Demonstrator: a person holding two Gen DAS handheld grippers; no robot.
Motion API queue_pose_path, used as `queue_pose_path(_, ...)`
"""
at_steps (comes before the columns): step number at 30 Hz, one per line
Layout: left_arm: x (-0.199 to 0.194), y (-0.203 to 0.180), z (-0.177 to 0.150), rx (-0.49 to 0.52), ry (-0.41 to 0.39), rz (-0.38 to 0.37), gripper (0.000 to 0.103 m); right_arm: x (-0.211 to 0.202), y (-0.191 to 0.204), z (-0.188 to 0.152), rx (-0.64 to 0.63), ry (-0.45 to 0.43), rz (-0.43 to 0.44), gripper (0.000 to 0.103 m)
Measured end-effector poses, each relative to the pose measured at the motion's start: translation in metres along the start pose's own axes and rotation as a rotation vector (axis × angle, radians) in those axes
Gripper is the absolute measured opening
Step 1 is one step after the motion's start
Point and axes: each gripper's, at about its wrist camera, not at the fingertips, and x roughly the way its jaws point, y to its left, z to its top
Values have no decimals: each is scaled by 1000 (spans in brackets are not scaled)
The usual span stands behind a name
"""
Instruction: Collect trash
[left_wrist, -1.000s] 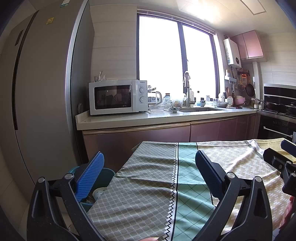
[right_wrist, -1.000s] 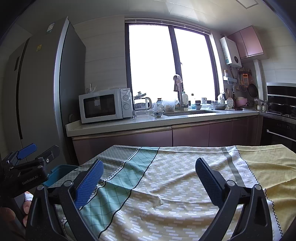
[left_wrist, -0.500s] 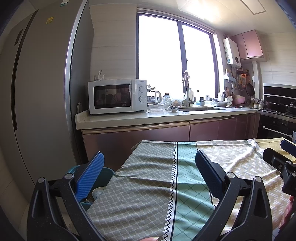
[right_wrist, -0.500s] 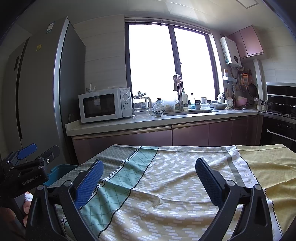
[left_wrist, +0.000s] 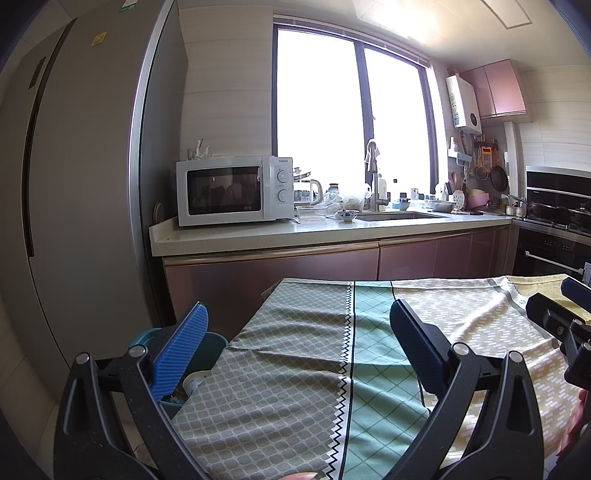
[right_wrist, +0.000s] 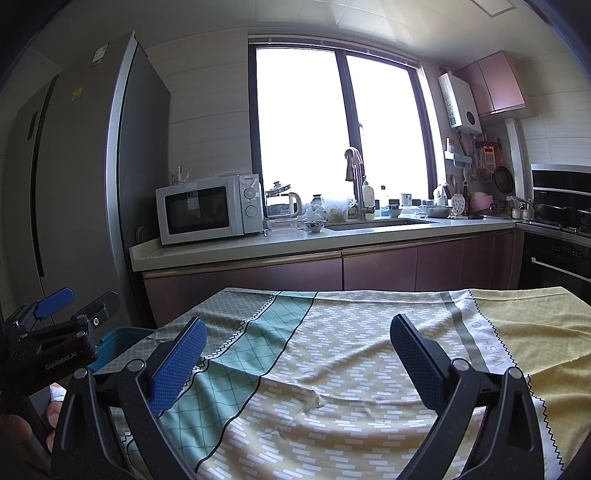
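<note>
Both tools wide open, nothing held — left tool (left_wrist: 295, 347), right tool (right_wrist: 295, 350) hover over bench near edge. Bench cloth (right_wrist: 351, 350) bare, no trash visible on it. Teal bin (left_wrist: 210, 343) sits on floor just off bench left edge, pale scraps inside — collecting looks done or nearly so. Readable: "GenRobot.AI" on left tool body, "WISH YOU" on cloth stripe. Microwave (left_wrist: 229, 190) brand too small.

Left black two-finger gripper with blue pads (left_wrist: 298, 347): jaws spread wide, empty, held level. Right black two-finger gripper with blue pads (right_wrist: 298, 350): jaws spread wide, empty, level alongside.
</note>
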Motion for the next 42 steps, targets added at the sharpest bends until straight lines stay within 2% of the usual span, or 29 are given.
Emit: queue_pose_path(42,6,-8,-6,8,11,-15,97,0,0,3,0,7,-17,96)
